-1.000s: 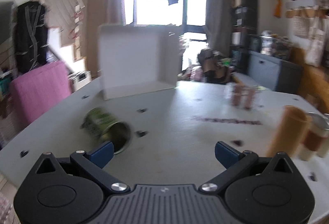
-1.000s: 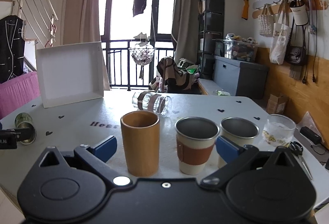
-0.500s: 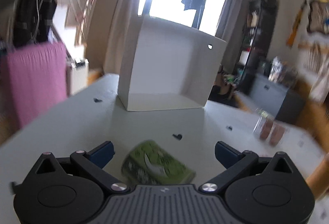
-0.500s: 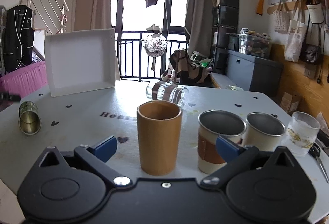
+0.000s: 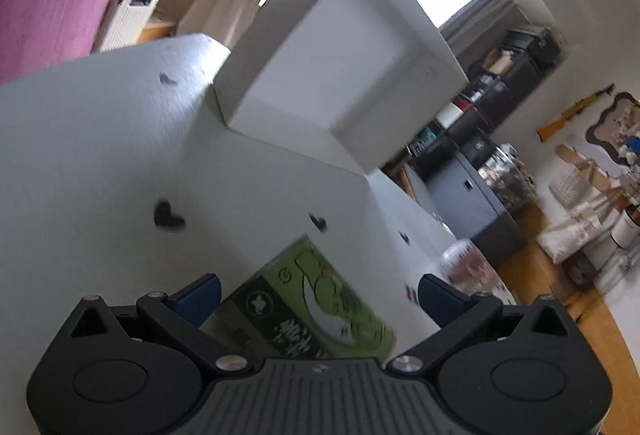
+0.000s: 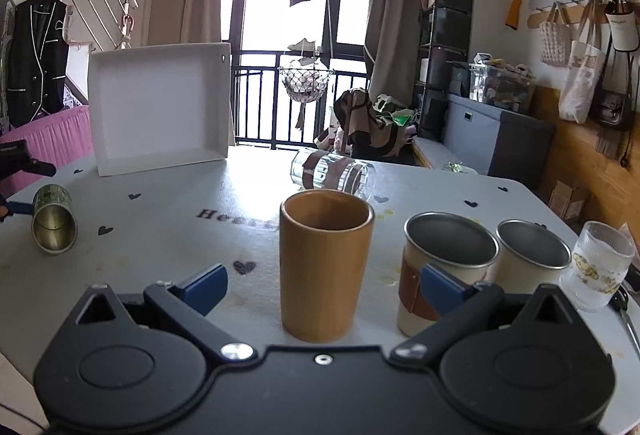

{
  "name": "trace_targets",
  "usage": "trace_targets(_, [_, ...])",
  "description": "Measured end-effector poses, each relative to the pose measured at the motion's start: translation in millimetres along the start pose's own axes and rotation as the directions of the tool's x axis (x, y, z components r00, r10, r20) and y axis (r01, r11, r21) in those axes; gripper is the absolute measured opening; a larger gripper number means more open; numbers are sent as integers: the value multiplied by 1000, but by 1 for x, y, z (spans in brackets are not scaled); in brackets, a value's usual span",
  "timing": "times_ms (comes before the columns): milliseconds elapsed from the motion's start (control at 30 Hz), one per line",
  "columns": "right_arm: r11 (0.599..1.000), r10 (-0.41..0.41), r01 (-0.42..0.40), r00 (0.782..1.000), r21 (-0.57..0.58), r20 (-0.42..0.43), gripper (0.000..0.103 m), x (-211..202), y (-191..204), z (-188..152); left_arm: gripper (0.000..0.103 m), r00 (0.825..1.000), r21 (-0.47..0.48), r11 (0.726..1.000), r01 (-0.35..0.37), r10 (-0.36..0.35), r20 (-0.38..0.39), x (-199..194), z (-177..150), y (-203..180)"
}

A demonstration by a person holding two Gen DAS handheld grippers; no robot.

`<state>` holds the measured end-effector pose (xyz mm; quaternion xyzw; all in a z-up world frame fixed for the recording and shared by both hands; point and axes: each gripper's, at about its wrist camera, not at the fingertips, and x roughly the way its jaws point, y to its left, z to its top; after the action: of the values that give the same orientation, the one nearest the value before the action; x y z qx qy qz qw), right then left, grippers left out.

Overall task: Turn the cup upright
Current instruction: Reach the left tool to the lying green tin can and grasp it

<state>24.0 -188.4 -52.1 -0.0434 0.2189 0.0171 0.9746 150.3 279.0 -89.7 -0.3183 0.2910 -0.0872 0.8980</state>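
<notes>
Your left tongs (image 5: 316,293) sit spread around the toppled green printed cup (image 5: 316,309) on the desk (image 5: 100,155), poised to pinch and right it, while your right tongs (image 6: 323,281) hang spread and idle.

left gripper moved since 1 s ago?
Yes. The left gripper closed in on the green cup and rolled; the white tray now looms tilted.

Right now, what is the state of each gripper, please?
Left gripper: open, jaws on either side of the lying green cup, not closed on it.
Right gripper: open, holding nothing.
</notes>
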Motion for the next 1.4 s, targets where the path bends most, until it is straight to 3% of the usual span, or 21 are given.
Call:
trace_targets(267, [999,32,-32,999,7,-4,103,3,-2,-4,103,991,63,993,96,-89,-101,-11,-47,-34])
trace_targets(367, [999,39,-39,999,16,-3,103,3,-4,-6,103,981,156,980,127,-101,-166,-8,-60,-57])
trace_targets(433, [999,42,-42,999,21,-3,103,2,-6,-8,103,977,267,958,103,-47,-208,-6,-63,-73])
trace_targets(533, [999,43,-44,999,28,2,103,1,-10,-10,103,967,473,881,26,98,-235,-2,-63,-93])
trace_targets(567, [999,42,-42,999,33,3,103,1,-12,-11,103,960,538,843,-12,160,-231,0,-62,-97])
trace_targets(600, [998,39,-39,999,38,2,103,1,-14,-11,103,949,612,788,-62,237,-209,3,-61,-104])
trace_targets(700, [998,36,-36,999,58,-1,103,2,-19,-13,102,914,743,656,-133,371,-163,14,-55,-117])
trace_targets(900, [996,54,-54,999,75,-2,103,5,-23,-17,99,855,881,473,-11,461,-237,42,-52,-146])
trace_targets(1033, [994,54,-54,999,91,-3,103,7,-28,-20,99,784,932,363,5,577,-229,58,-62,-151])
trace_targets(1067, [994,56,-55,998,96,-5,103,8,-30,-20,99,770,939,344,-3,600,-217,63,-63,-151])
trace_targets(1100, [993,59,-58,998,100,-6,103,9,-32,-21,99,760,938,345,-8,612,-218,68,-61,-149])
trace_targets(1167, [992,64,-63,998,108,-11,103,11,-34,-23,98,751,926,378,-8,613,-244,73,-58,-146])
trace_targets(1200, [992,67,-65,998,111,-13,103,12,-35,-24,91,746,923,385,-14,619,-246,77,-58,-145])
trace_targets(1267, [991,73,-71,997,117,-15,103,13,-37,-25,76,713,930,366,-18,657,-244,85,-65,-142])
trace_targets(1333, [990,77,-75,997,118,-13,103,13,-38,-25,76,693,949,313,-42,693,-198,90,-74,-141])
trace_targets(1367, [990,78,-76,997,119,-12,103,12,-39,-26,76,694,950,310,-49,694,-191,91,-74,-142])
trace_targets(1400, [990,78,-76,997,122,-10,103,12,-40,-26,76,697,943,328,-52,689,-201,92,-72,-144])
